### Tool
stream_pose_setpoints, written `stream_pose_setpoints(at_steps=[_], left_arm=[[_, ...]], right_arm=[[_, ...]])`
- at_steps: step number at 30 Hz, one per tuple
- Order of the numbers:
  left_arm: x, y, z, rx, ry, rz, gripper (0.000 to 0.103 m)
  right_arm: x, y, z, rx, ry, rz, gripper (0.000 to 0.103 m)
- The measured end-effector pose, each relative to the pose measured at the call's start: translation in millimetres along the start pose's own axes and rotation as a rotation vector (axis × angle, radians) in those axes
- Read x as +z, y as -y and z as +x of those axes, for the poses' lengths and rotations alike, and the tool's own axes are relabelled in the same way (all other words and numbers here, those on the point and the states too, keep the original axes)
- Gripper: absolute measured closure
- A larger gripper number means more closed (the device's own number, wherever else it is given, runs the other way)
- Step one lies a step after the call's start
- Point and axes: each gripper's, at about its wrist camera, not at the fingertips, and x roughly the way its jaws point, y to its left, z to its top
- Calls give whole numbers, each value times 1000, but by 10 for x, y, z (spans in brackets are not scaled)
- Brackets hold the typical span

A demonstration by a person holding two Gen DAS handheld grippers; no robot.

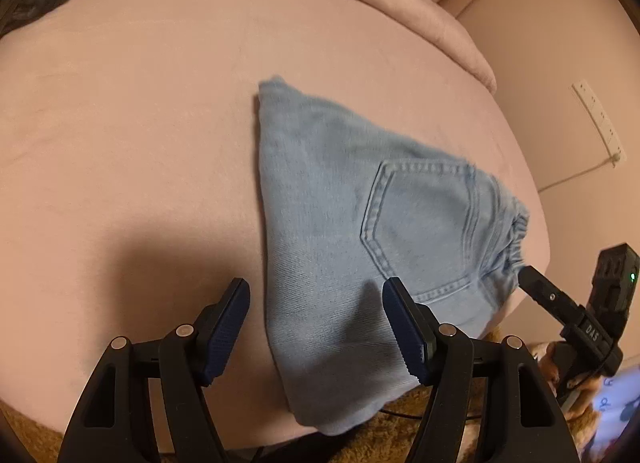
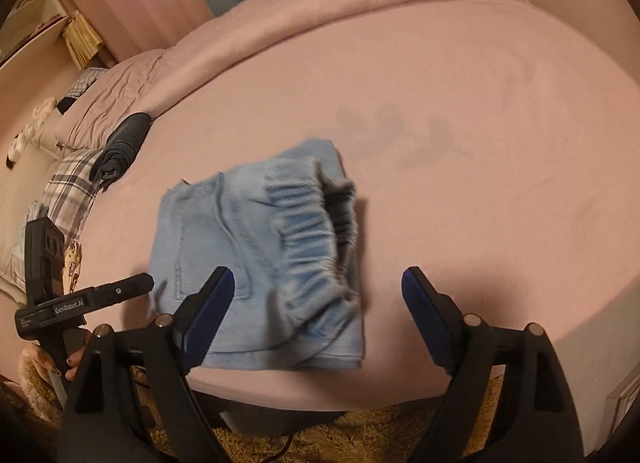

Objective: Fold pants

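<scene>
Looking over the pink bed [image 1: 140, 123], I find the pants [image 1: 340, 231] folded compact at centre-right, near its front edge; I'd judge only pressing flat remains, working downward evenly; left claw [image 1: 316, 327] gapes wide and empty; right claw [image 2: 318, 319] likewise, over the waistband [image 2: 308, 223].

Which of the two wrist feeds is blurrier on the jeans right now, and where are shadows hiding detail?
Right wrist view: the folded jeans are smeared, waistband gathers streaked, and faint shadows fall on the pink bed sheet beyond. Left wrist view: the jeans look sharper, pocket stitching readable; a dark shadow covers the sheet near the open left gripper. Both views bend strongly at the edges.
</scene>
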Motion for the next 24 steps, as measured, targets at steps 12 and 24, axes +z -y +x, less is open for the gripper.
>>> stream_pose_setpoints(at_steps=[12, 24], left_arm=[[224, 93, 284, -17, 17, 65, 34], [213, 446, -26, 83, 110, 127, 81]], right_arm=[[-41, -20, 510, 59, -100, -29, 27], [74, -377, 266, 14, 1, -79, 64]])
